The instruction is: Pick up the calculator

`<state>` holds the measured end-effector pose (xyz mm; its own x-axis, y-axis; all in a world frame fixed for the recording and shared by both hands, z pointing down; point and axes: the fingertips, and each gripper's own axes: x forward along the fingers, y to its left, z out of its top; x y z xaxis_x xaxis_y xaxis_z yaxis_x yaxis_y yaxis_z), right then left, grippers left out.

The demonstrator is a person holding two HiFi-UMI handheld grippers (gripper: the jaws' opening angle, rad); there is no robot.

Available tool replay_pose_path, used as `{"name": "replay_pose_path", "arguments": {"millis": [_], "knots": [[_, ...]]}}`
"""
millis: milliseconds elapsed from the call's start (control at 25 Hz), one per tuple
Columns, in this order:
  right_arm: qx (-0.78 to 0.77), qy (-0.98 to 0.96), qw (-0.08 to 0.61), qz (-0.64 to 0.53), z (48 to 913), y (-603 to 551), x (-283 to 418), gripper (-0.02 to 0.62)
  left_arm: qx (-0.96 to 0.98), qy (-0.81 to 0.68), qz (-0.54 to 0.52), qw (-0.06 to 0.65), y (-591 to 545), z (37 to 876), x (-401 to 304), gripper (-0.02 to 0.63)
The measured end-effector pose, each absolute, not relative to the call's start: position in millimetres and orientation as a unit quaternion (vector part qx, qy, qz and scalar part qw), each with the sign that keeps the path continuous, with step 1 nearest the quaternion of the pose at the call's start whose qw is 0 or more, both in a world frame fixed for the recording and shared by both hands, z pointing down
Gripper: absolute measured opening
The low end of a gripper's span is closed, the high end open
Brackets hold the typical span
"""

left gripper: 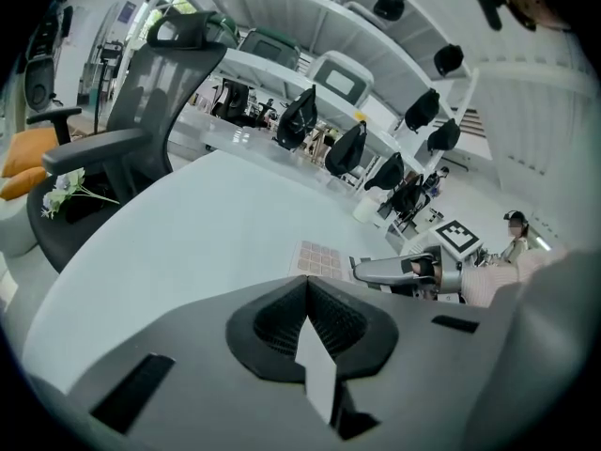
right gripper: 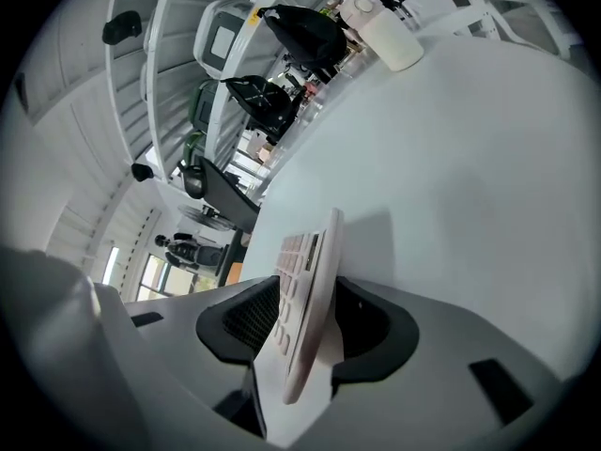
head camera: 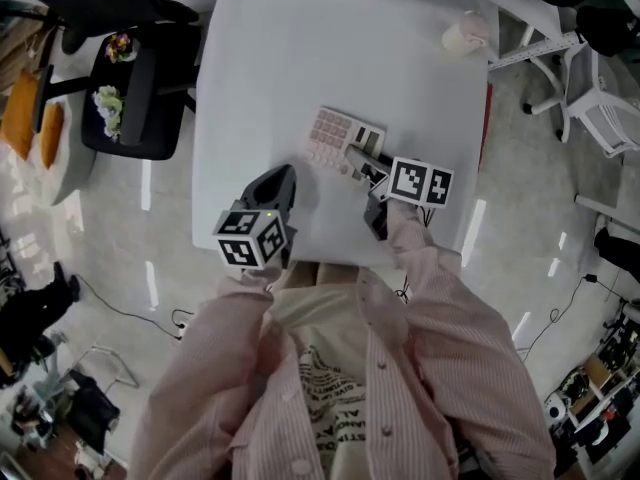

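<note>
Your right gripper (right gripper: 308, 332) is clamped on the calculator's (right gripper: 302, 289) near end, one jaw on the key face and one on the back, so it can't slip. The calculator seems tilted just off the table (head camera: 290, 58), though contact is hard to judge. Your left gripper (left gripper: 308, 325), jaws together and empty, waits near the calculator, out of the way.

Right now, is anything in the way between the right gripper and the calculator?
No, nothing visible is. The calculator already sits between the jaws of the right gripper, which are shut on it.

The calculator (head camera: 335, 140) looks smooth pale-pink plastic, the table (head camera: 270, 68) matt white, the floor (head camera: 150, 288) glossy, the sleeve (head camera: 432, 273) striped cloth.
</note>
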<state>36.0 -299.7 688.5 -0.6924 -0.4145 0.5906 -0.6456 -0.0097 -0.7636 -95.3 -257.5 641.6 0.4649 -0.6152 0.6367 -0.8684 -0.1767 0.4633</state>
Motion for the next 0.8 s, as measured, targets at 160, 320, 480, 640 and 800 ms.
{"name": "replay_pose_path", "arguments": {"millis": [160,320,480,640,800], "knots": [[0.379,-0.691,0.1,0.608,692.8,-300.2,37.9,0.126,0.75,-0.495,0.155,0.412,-259.3,642.8,-96.9,0.002],[0.374,-0.685,0.089,0.618,692.5,-299.9,39.3,0.118,0.748,-0.496,0.156,0.414,-259.3,643.8,-97.6,0.001],[0.375,-0.674,0.071,0.633,693.9,-299.2,40.4,0.106,0.747,-0.495,0.158,0.414,-259.3,646.2,-97.3,0.002],[0.378,-0.66,0.048,0.647,695.0,-299.8,42.0,0.098,0.749,-0.494,0.16,0.411,-260.3,646.0,-96.8,0.002],[0.377,-0.641,0.007,0.669,691.9,-299.2,41.8,0.095,0.75,-0.495,0.159,0.409,-259.8,643.2,-98.6,0.002]]}}
